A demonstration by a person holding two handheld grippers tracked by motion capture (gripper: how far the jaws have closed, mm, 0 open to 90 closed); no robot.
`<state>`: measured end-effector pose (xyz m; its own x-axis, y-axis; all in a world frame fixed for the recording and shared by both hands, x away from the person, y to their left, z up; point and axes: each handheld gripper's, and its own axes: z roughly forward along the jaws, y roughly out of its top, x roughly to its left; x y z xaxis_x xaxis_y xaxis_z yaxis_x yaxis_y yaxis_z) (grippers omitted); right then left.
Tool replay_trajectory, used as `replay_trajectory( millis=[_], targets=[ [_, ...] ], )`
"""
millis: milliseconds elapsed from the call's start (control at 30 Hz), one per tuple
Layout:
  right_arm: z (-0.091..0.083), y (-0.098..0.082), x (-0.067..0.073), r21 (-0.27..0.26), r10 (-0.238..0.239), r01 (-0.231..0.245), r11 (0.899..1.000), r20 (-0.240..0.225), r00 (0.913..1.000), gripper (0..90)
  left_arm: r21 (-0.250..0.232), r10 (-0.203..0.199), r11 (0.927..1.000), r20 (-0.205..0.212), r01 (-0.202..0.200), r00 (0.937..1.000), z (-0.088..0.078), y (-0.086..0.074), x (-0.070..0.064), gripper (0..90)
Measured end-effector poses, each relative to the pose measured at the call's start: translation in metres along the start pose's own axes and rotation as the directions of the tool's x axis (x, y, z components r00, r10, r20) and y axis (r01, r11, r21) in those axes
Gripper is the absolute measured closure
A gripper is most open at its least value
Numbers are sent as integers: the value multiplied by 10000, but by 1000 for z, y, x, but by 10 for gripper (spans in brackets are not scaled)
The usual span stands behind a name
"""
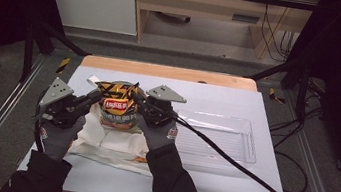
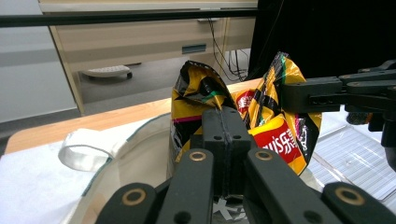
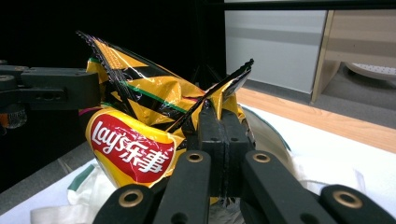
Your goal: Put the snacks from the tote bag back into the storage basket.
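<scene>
a: chip bag [image 1: 117, 105] — where is it now?

b: lifted above the white cloth bag [image 1: 110, 140], a little toward nine o'clock from the middle of the tabletop [image 1: 226, 184]. the yellow-and-black packet hangs between the two tools, its red logo facing the person.

a: and the claws?

b: left claw [image 1: 93, 98] comes in from nine o'clock and is pressed together on the packet's crinkled side; in the left gripper view [image 2: 223, 135] its jaws meet with foil caught between them. right claw [image 1: 138, 103] comes in from three o'clock, likewise pinching the packet's top edge (the right gripper view [image 3: 219, 133] shows a foil flap sticking up past the closed jaws).

a: how far along would you say?

b: i judge about halfway. the packet looks clear of the cloth bag's mouth, so the pulling-out seems done. what is left, i guess, is carrying it toward three o'clock, where a clear plastic tray [image 1: 246, 152] lies, and setting it down, though that goal is my reading.
</scene>
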<state>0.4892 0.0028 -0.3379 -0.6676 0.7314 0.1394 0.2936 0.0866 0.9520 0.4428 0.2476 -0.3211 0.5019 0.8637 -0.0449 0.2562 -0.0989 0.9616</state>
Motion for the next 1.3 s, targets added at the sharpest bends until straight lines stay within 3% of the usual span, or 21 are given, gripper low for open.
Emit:
replay_trajectory(
  millis=[233, 400, 667, 1067, 1300],
  targets=[
    [-6, 8, 1, -180, 39, -41, 9998, -111, 9999, 900, -86, -88, 9999, 126, 89, 9999, -5, 9, -1, 900],
    [-9, 14, 1, -457, 293, -314, 9985, -463, 9985, 900, -234, -99, 9997, 176, 103, 9998, -12, 21, -1, 900],
    [-21, 34, 7, -817, -73, 36, 9966, -444, 9990, 900, -505, -183, 9985, 322, 199, 9993, -19, 33, -5, 900],
    [-46, 48, 4, -915, -591, 598, 9940, 107, 9982, 900, -823, -38, 9966, 530, 81, 9986, -14, 46, -23, 900],
    [-64, 54, -4, -1008, -714, 759, 9920, 479, 9963, 900, -931, 92, 9957, 720, -24, 9974, -5, 55, -37, 900]
  ],
)
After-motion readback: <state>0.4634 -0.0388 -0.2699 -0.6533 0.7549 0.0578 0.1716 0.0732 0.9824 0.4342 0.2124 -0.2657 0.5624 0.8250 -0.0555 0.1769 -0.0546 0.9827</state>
